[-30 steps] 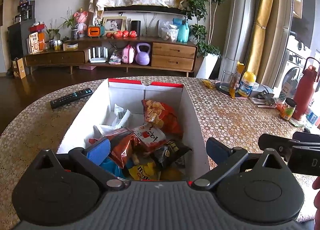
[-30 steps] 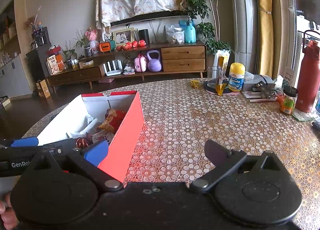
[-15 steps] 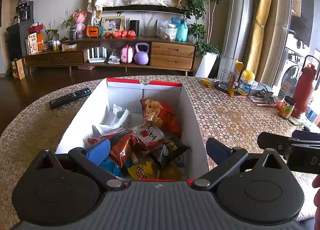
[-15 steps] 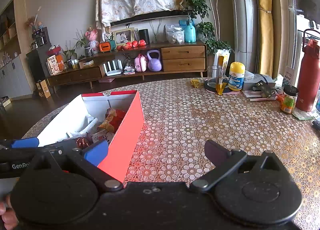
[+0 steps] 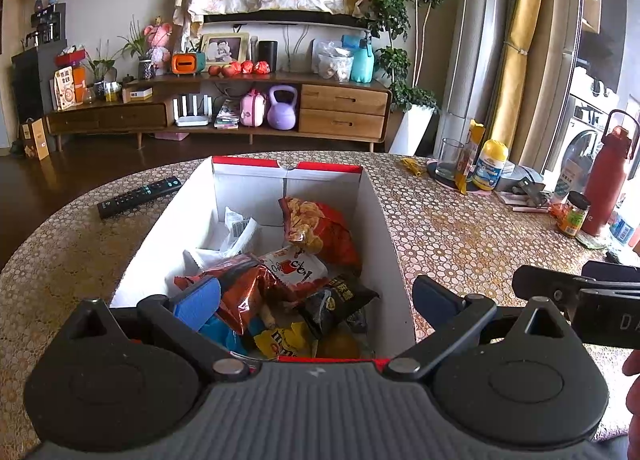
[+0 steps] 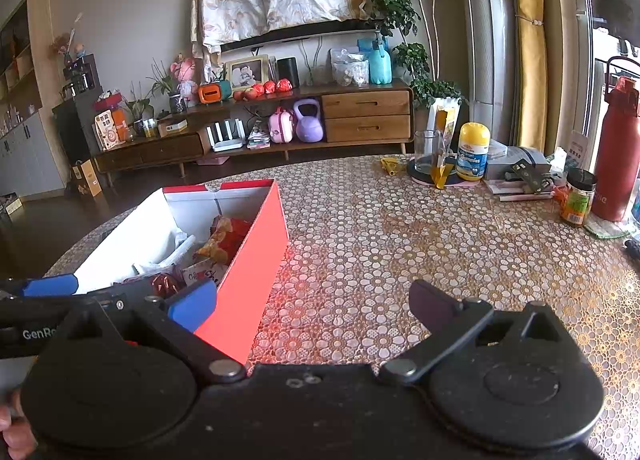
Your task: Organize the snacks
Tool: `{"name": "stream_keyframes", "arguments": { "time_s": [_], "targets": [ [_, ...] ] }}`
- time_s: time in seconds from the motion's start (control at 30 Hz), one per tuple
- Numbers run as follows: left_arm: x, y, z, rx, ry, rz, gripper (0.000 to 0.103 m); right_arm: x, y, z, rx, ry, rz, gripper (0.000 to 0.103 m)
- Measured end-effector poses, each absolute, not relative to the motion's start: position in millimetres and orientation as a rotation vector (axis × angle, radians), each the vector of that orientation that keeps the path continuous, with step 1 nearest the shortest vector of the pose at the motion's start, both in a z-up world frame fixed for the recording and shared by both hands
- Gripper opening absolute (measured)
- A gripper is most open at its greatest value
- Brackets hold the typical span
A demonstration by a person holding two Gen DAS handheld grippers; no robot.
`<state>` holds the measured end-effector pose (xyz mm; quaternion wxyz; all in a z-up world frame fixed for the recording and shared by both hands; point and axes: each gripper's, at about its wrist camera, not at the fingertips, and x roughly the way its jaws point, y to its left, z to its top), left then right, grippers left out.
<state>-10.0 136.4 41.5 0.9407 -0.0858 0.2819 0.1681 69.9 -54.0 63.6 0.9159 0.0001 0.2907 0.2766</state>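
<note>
Snack box [image 5: 384,227] at the near edge of the surface [image 5: 460,227], seen from both wrist views. The box is a rectangular carton, matte white inside with a red exterior and red rim, open at the top. It holds a loose heap of crinkled foil and plastic packets: an orange-red chip bag [image 5: 320,227] standing against the far right wall, a white packet with red print [image 5: 296,268], a glossy copper-red bag [image 5: 244,288], a black packet [image 5: 340,296], a yellow candy pouch [image 5: 280,340] and white wrappers [image 5: 236,232] at the left. No packet lies outside the box in either view.

Left tool [image 5: 316,296]: fingers spread wide, empty, held just above the near end of the box; the blue pad [image 5: 198,298] sits over the copper-red bag. Right tool [image 6: 312,302]: likewise spread and empty, beside the red outer wall of the box, over bare surface.

Step in hand, by judgement: collection appears complete or nearly so. The next move probably calls for tidying the heap; thin, slippery bags will crumple under a pinch, so a grip on a sealed edge is advisable.

The surface is round and covered with a gold-and-white floral lace cloth. A black remote [image 5: 140,195] lies left of the box; a red bottle [image 6: 618,147], a jar [image 6: 578,195] and a yellow-capped container [image 6: 472,151] stand well apart at the far right.
</note>
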Motion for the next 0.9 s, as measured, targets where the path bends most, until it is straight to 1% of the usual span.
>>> {"name": "stream_keyframes", "arguments": {
  "time_s": [0.9],
  "targets": [
    [-10.5,135.3,41.1,-0.173,0.577,0.341,0.103,67.8,-54.6,61.0,0.002,0.601,0.569,0.103]
  ]
}}
